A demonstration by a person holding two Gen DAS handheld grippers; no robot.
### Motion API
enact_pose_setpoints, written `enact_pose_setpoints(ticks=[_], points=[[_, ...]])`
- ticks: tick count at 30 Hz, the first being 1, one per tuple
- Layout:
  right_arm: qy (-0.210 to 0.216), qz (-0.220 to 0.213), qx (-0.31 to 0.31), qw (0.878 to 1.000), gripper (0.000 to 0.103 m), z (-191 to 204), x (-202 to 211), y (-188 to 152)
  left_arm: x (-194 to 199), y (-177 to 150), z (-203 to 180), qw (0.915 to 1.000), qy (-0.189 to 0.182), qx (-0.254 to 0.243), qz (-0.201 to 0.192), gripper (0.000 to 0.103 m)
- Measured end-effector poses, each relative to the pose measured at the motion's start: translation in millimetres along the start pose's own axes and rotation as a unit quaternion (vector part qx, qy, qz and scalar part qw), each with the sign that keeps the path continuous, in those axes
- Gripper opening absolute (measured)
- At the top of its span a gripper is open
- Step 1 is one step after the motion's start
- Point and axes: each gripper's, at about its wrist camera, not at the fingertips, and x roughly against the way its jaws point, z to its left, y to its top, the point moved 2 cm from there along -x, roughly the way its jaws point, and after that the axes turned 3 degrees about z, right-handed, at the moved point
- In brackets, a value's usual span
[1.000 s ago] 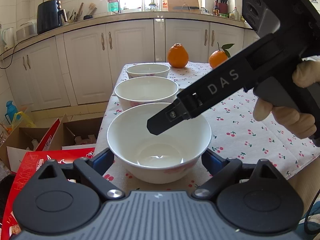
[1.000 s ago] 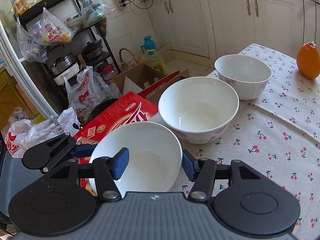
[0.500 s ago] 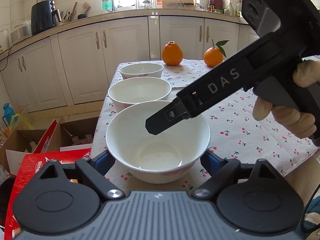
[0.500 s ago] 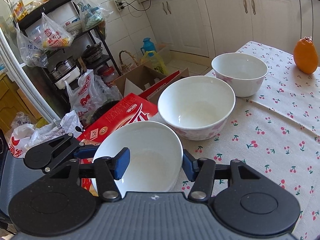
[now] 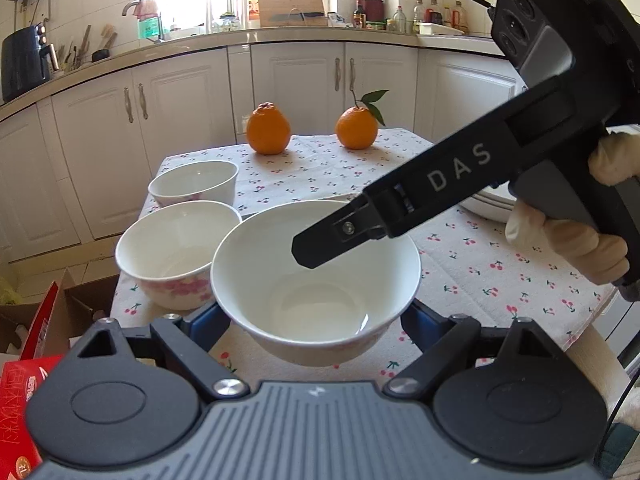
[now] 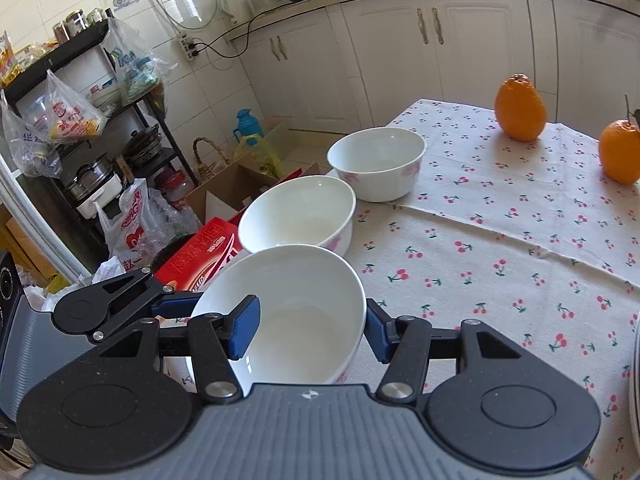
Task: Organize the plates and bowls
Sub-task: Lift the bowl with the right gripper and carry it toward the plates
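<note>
Both grippers on near bowl (image 5: 316, 280): right gripper (image 6: 310, 330) pinches its wall, left gripper (image 5: 316, 320) prob clamps the sides. Lift level, nest in mid bowl (image 6: 298, 214) at tabletop's left edge.

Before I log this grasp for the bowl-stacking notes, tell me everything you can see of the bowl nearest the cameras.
The nearest bowl is a plain white, glossy, ceramic-looking bowl, deep and round, empty, with a trace of pink print low on its outer wall. It sits roughly upright, lifted near the table's corner beside the middle bowl. The right gripper pinches its rim, one blue pad inside and one outside. The left gripper straddles its lower wall from both sides; whether those pads press cannot be told.
</note>
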Motion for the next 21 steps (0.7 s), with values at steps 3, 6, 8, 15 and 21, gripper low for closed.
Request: enact_pose_setpoints(ticks=[3,6,8,15,21], points=[[-0.016,-0.004,-0.010,1.000,0.061,-10,9,-3,-8,6,-8,0.9999,-0.015,-0.008,0.000,0.091],[-0.027,-0.010,-0.019,0.999,0.061,-20,16,-6,-16,11,-15,0.9995,-0.028,-0.014,0.002,0.091],[-0.035,-0.011,-0.024,0.999,0.061,-26,19,-9,-21,15,-19,0.9992,-0.036,-0.018,0.004,0.091],[-0.052,-0.012,-0.045,0.998,0.062,-46,27,-14,-36,22,-33,0.9979,-0.053,-0.035,0.010,0.091],[-0.063,-0.006,-0.061,0.996,0.062,-58,29,-21,-46,24,-40,0.9969,-0.066,-0.039,0.019,0.091]])
